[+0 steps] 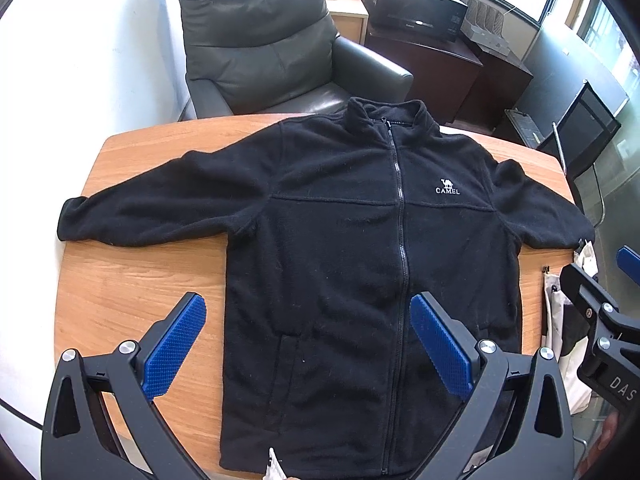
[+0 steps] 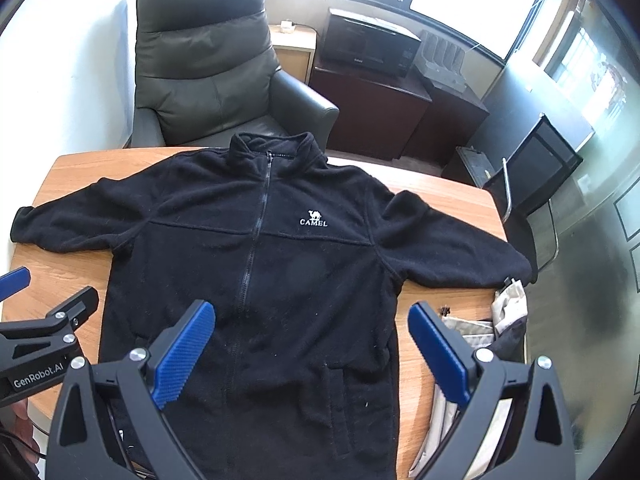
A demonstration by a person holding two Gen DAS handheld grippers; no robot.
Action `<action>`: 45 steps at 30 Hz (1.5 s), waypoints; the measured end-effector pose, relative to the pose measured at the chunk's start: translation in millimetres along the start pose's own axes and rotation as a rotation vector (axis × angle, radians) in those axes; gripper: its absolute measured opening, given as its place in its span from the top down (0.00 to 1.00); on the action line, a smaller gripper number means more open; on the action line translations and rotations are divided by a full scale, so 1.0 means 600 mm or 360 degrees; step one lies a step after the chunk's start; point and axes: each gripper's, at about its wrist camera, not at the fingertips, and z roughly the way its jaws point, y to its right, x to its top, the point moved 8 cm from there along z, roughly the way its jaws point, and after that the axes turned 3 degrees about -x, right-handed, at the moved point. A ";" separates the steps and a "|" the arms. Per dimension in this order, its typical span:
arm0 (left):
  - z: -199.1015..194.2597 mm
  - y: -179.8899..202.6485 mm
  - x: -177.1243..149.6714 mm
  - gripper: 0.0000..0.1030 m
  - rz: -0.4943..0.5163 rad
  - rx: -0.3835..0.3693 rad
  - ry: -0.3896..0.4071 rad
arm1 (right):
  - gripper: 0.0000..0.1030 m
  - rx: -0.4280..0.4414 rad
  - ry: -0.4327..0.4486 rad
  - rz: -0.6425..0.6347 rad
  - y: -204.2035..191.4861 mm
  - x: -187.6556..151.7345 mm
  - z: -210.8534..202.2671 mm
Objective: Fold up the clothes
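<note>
A black fleece jacket (image 1: 340, 248) (image 2: 272, 272) with a white camel logo lies flat, front up and zipped, on a round wooden table (image 1: 132, 280) (image 2: 52, 276). Both sleeves are spread out to the sides; the collar points toward the far edge. My left gripper (image 1: 308, 308) hovers open above the lower left half of the jacket, blue pads wide apart, nothing between them. My right gripper (image 2: 312, 316) hovers open above the lower right half, empty as well. In each wrist view the other gripper shows at the frame's edge.
A dark leather armchair (image 1: 260, 40) (image 2: 208, 64) stands right behind the table. Dark cabinets with a black microwave (image 1: 416, 4) (image 2: 368, 40) line the back wall. Bags with cloth (image 2: 480, 344) sit by the table's right edge.
</note>
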 end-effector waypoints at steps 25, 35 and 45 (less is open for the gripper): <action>-0.019 0.018 0.006 0.00 0.0111 -0.0028 0.0049 | 0.03 0.0004 0.0032 0.0017 0.004 0.003 -0.022; -0.045 0.021 0.001 0.00 0.0114 -0.0066 0.0115 | 0.03 -0.0070 0.0007 0.0001 0.010 -0.007 -0.045; -0.054 0.036 -0.004 0.00 0.0088 0.0055 0.0144 | 0.03 -0.0115 0.0031 -0.0070 0.031 -0.014 -0.061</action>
